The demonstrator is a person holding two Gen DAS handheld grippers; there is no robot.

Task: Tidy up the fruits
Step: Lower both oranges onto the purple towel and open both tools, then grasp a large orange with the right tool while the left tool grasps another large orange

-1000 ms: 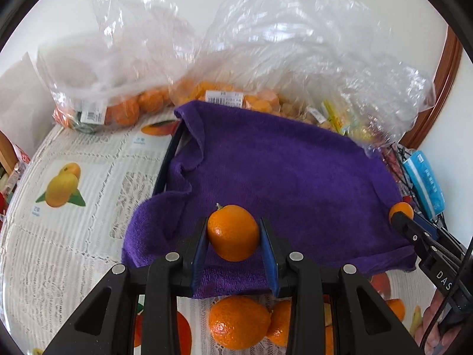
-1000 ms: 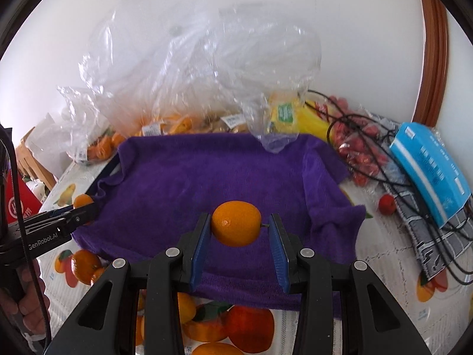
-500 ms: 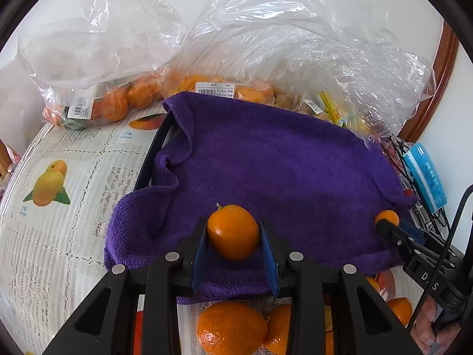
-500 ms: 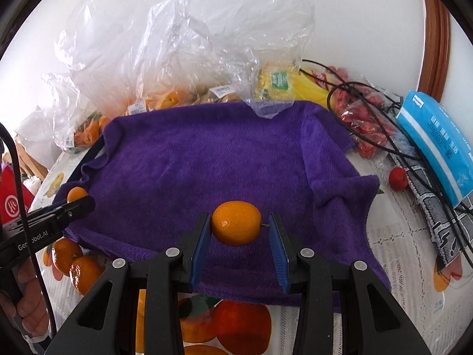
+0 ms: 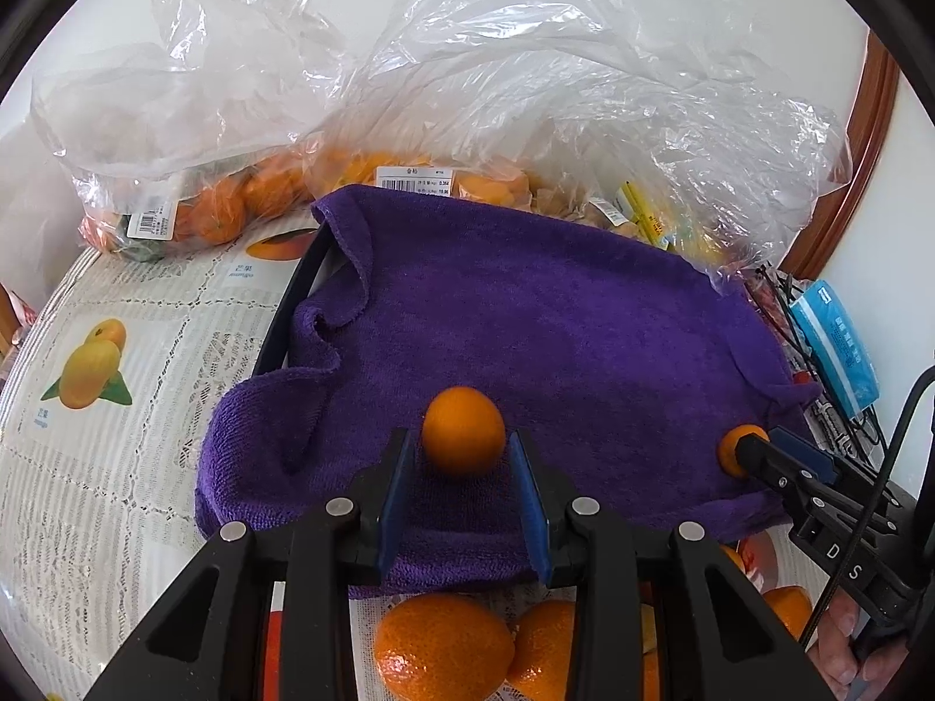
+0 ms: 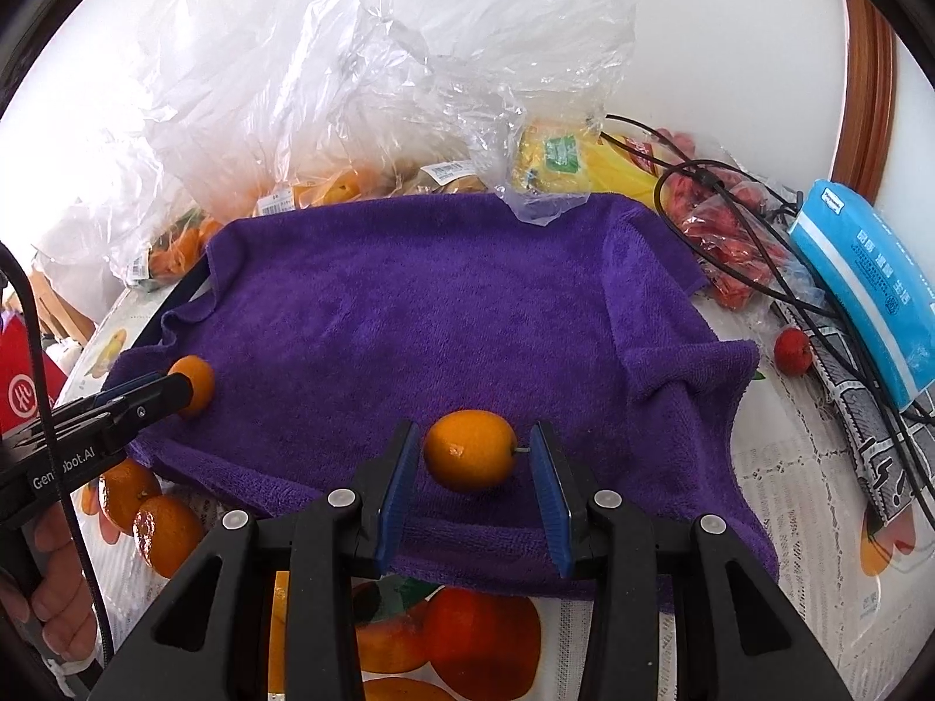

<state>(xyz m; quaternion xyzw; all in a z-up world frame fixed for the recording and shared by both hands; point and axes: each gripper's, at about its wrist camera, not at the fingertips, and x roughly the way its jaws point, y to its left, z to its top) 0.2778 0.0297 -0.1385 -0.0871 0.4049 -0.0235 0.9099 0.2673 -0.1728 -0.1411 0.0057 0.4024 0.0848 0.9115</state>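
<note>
Far left of the desk [image 5: 117,467] is just the fruit-print cover with a mango picture, and behind it a clear bag of oranges [image 5: 193,204] with a price sticker, next to a second, bigger plastic bag [image 5: 526,87] of orange fruit slumped against the back edge of the purple towel [image 5: 555,321]. The towel is draped over a dark tray [image 5: 292,304], probably as a soft landing spot so the round fruit won't roll or bruise.

The left gripper [image 5: 464,467] is clamped on a small orange [image 5: 463,431], pads pressing both sides, held low over the towel's near-left part. Whether it's already touching the cloth I can't tell. A few loose oranges [image 5: 444,648] sit on the desk just in front of the towel, likely the pile being sorted.

Further right, the right gripper [image 6: 472,470] has its own small orange [image 6: 470,450], gripped end to end with the stem against the right pad, hanging over the towel's front edge. So both fruits are still in the grippers, side by side, looks like they're about to be set down in a row.

Off to the right, clear of the towel: a bag of red fruit [image 6: 730,245] tangled with black cables [image 6: 759,204], one stray red fruit [image 6: 793,352], and a blue tissue pack [image 6: 865,280].
</note>
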